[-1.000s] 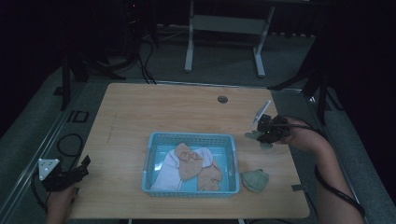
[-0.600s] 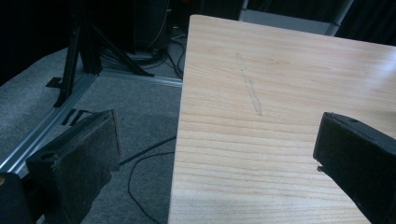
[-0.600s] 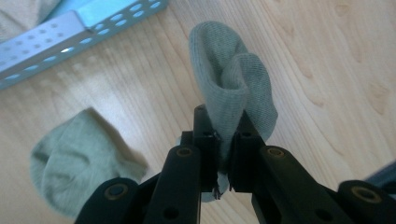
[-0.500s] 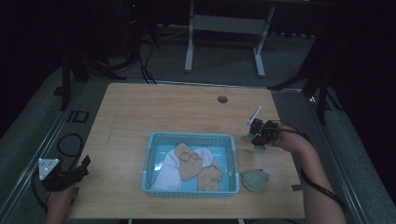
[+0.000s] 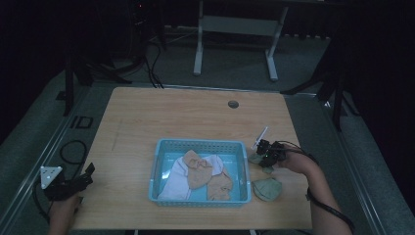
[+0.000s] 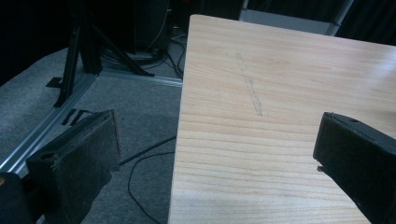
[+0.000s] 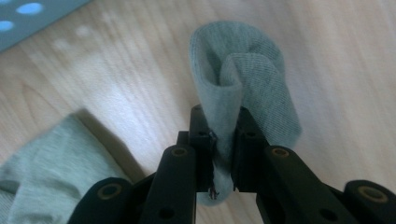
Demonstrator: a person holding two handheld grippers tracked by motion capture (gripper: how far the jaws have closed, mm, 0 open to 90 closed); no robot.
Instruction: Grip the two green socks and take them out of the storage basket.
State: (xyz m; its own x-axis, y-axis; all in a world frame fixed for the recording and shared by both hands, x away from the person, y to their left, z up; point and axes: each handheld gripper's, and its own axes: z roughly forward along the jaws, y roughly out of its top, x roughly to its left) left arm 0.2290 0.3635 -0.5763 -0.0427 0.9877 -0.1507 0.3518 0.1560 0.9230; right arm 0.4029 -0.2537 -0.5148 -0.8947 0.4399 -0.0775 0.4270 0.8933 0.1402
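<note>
- A grey-green sock (image 7: 243, 88) is pinched between the jaws of the right gripper (image 7: 223, 140), as seen in the right gripper view; the pads are pressed together on a fold of the fabric, and the rest of the sock is curled into a loop beyond the fingertips.
- The jaws of that gripper have just been eased open a touch, yet the sock is gripped between them.
- In the high view the right gripper (image 5: 266, 152) is held low over the table (image 5: 195, 117), just beside the right wall of the blue basket (image 5: 200, 143), with the held sock (image 5: 258, 159) brought down to the wood beneath it.
- A second grey-green sock (image 5: 267, 189) is laid flat on the table near the front edge, close to the held one and just outside the basket's right front corner; in the right gripper view the second sock (image 7: 46, 168) is seen at the lower left, apart from the held sock.
- Inside the basket a heap of clothes (image 5: 198, 171) is piled, white and tan pieces lying over one another.
- The left gripper (image 5: 68, 183) is kept at the table's front left corner, well apart from the basket.
- In the left gripper view its jaws are spread wide with nothing between them, one over the table's edge and one over the grey floor (image 6: 116, 102), where a black cable (image 6: 140, 158) is trailed.
</note>
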